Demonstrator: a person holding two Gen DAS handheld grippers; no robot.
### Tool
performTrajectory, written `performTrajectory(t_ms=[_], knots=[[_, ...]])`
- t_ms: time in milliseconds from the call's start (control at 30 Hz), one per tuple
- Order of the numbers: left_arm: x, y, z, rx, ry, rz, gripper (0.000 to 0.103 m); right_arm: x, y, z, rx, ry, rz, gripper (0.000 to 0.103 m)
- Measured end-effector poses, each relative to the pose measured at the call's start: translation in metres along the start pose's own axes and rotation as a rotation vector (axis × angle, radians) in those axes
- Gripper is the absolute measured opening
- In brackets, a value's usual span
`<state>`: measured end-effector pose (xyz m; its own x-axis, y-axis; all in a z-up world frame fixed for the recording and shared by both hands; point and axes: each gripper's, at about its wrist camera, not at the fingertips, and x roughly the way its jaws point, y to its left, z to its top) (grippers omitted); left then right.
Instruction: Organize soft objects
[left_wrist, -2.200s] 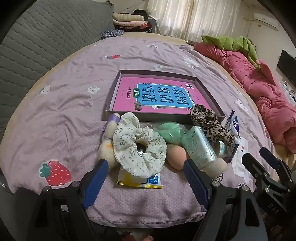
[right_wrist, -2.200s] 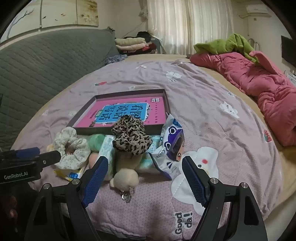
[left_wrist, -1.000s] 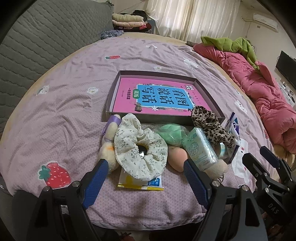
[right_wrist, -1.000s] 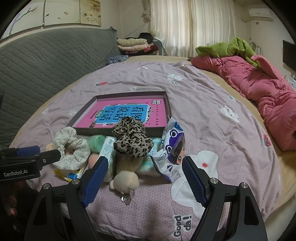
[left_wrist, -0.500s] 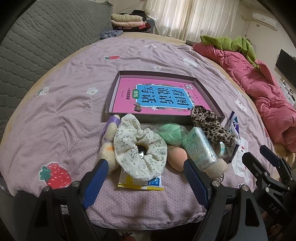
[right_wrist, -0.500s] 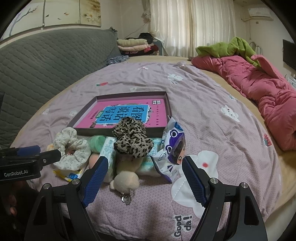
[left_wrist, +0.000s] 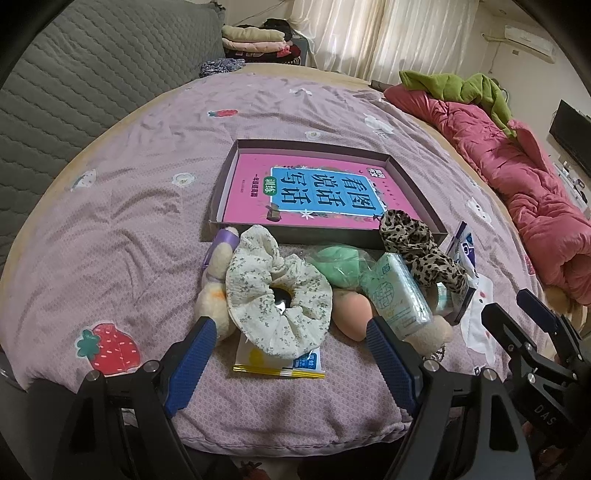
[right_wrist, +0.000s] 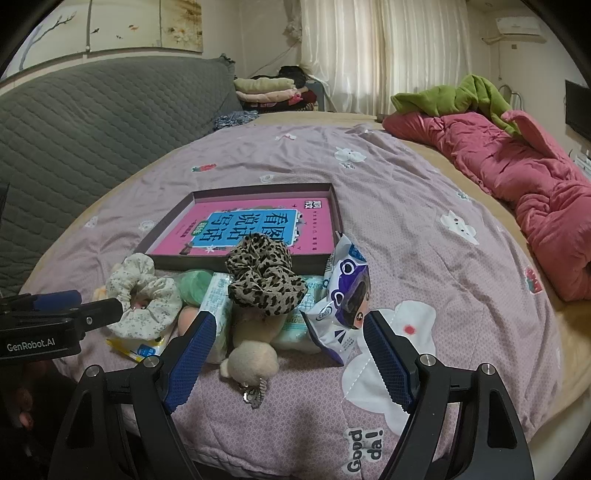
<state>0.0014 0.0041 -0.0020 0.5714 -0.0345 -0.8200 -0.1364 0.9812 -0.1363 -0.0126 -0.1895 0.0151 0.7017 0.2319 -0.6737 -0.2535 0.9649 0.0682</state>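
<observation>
A pile of soft things lies on the purple bedspread in front of a shallow dark box (left_wrist: 402, 177) (right_wrist: 336, 210) holding a pink book. It holds a white floral scrunchie (left_wrist: 277, 299) (right_wrist: 142, 291), a leopard scrunchie (left_wrist: 417, 247) (right_wrist: 264, 275), a green puff (left_wrist: 340, 266), a peach sponge (left_wrist: 352, 312), a tissue pack (left_wrist: 395, 295) and a beige plush keychain (right_wrist: 251, 356). My left gripper (left_wrist: 291, 347) is open just short of the floral scrunchie. My right gripper (right_wrist: 286, 347) is open around the plush keychain's near end, not touching.
A purple snack packet (right_wrist: 345, 291) and a yellow sachet (left_wrist: 280, 363) lie among the pile. A red quilt (right_wrist: 517, 173) with a green garment runs along the right. A grey quilted headboard (right_wrist: 92, 122) stands at the left, folded clothes (right_wrist: 269, 90) behind.
Both grippers have drifted only slightly; nothing in the pile has moved and both stay open.
</observation>
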Motion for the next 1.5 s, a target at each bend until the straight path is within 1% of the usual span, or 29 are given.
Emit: performTrajectory(t_ms=[567,733,800,1067,1267,1400,1500], knots=[[0.004,0.004,-0.001,-0.014,0.019,-0.013,0.083,0.001,0.001,-0.001,0.0,0.002,0.003,0.083],[0.005,0.008,-0.002,-0.028,0.028,-0.027,0.083,0.004,0.0,-0.002,0.008,0.008,0.001,0.083],[0.005,0.012,-0.001,-0.035,0.033,-0.036,0.083,0.006,-0.002,-0.002,0.017,0.011,0.001,0.083],[0.002,0.045,0.006,-0.069,0.01,0.016,0.083,0.012,-0.01,-0.002,0.042,0.022,0.001,0.083],[0.01,0.062,0.006,-0.107,0.038,0.026,0.083,0.017,-0.012,-0.003,0.051,0.038,0.0,0.083],[0.019,0.07,0.006,-0.127,0.064,0.015,0.083,0.02,-0.013,-0.003,0.057,0.046,-0.003,0.083],[0.025,0.078,0.007,-0.135,0.08,0.029,0.082,0.022,-0.015,-0.004,0.063,0.056,-0.005,0.083]])
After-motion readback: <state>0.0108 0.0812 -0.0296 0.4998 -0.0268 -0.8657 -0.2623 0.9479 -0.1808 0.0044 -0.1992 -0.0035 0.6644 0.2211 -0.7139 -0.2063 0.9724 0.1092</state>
